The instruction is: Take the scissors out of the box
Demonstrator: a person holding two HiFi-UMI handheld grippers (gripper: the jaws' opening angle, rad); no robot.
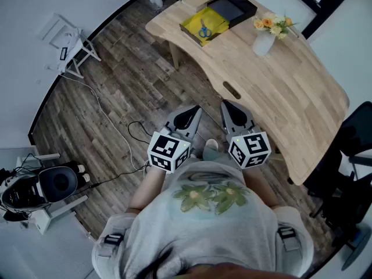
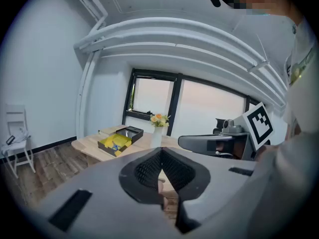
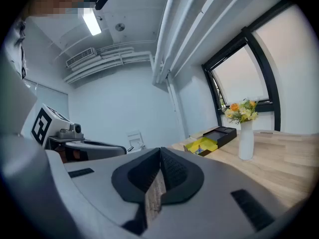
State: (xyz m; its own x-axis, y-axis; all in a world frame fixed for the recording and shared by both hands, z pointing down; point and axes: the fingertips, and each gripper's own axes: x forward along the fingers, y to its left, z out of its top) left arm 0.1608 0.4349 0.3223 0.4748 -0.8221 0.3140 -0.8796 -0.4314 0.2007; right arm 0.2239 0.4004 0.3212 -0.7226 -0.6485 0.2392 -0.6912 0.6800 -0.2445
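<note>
Head view: scissors [image 1: 204, 30], blue-handled, lie flat on the yellow lining of the open box [image 1: 192, 38], at the far end of the wooden table [image 1: 279, 92]. Left gripper [image 1: 185, 118] and right gripper [image 1: 235, 114] are held close to the person's body, well apart from the box.

Left gripper view: tips meet, nothing between them. The box [image 2: 119, 141] sits far ahead, beside a vase of flowers [image 2: 158, 128].

Right gripper view: tongs pressed together, empty. The box [image 3: 212, 139] is distant, its contents too small to read.

Handling, as a judgement: likely light and stiff, with hard, slick handles. Lying flat, they offer little edge. Best hold is probably across the handle loops or just by the pivot. The lining may shift under them.
</note>
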